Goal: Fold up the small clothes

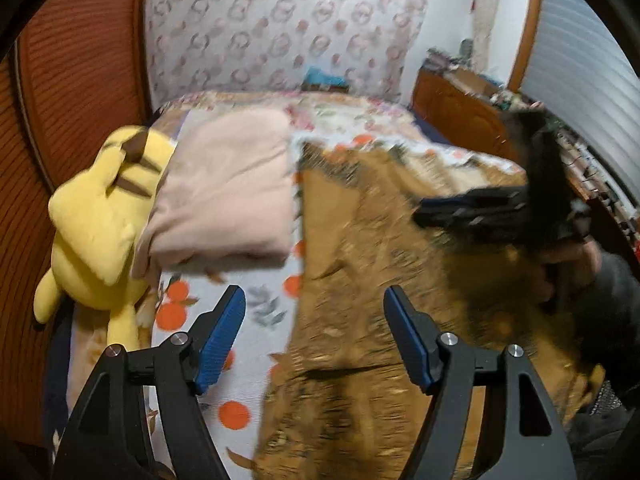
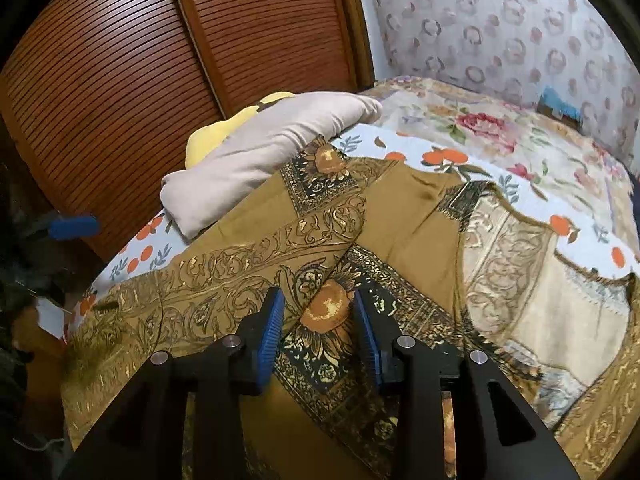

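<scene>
A mustard-brown scarf-like cloth (image 1: 360, 280) with dark ornamental borders lies spread and partly folded over on the bed. In the right wrist view the same cloth (image 2: 248, 240) shows a folded corner with an orange fruit motif. My left gripper (image 1: 314, 296) is open wide above the cloth's left edge, with nothing between its pads. My right gripper (image 2: 318, 294) is open over the fruit motif; its pads stand apart from the fabric. The right gripper (image 1: 472, 208) also appears blurred in the left wrist view, held by a hand (image 1: 576, 256).
A folded beige garment (image 1: 224, 188) lies at the far left of the bed beside a yellow plush toy (image 1: 96, 216). The bedsheet (image 1: 260, 308) has an orange-fruit print. Brown slatted wardrobe doors (image 2: 140, 60) stand to the left, and a wooden dresser (image 1: 456, 108) stands at the right.
</scene>
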Available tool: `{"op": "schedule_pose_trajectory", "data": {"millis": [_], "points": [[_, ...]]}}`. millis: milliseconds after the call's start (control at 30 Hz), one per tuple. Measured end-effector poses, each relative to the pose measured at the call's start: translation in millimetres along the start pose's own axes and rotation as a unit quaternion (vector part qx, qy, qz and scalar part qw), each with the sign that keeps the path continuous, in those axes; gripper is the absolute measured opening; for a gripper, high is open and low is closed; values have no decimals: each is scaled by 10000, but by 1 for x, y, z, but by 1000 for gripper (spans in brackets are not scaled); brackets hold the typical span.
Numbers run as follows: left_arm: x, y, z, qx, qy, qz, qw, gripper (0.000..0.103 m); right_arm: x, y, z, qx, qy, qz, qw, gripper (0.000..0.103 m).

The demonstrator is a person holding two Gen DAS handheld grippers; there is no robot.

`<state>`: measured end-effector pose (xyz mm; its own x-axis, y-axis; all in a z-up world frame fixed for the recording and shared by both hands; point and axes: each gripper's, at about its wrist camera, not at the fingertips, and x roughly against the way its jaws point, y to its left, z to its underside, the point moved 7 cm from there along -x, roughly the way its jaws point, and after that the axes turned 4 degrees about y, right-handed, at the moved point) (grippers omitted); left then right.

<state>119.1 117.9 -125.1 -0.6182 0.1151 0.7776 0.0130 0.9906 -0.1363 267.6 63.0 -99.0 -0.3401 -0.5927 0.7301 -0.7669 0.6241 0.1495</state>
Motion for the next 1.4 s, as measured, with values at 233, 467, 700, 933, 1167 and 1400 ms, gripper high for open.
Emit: {"op": "schedule_pose_trajectory", "data": {"millis": [233, 467, 700, 933, 1167, 1400], "points": [[-27, 29, 18, 209, 358, -221, 9989, 73, -21, 7, -17, 26, 196, 13, 9998, 38], [-24, 36, 22, 260, 278, -214, 9990, 73, -19, 18, -27, 133, 104, 50, 9998, 7], [11, 51, 5, 375, -226, -431, 9981, 73, 0, 68, -56, 696, -392, -382, 9961, 5], [22, 67, 8, 553, -317, -551, 9964, 73, -30, 104, -37, 860, 79, -962, 9916, 30], [17, 63, 10, 528, -279, -477, 9971, 73, 4, 65, -17, 632, -111, -863, 9942, 44], [10, 54, 8, 441, -252, -397, 9979, 73, 28, 20, -11, 411, -329, -193, 9984, 48]]}}
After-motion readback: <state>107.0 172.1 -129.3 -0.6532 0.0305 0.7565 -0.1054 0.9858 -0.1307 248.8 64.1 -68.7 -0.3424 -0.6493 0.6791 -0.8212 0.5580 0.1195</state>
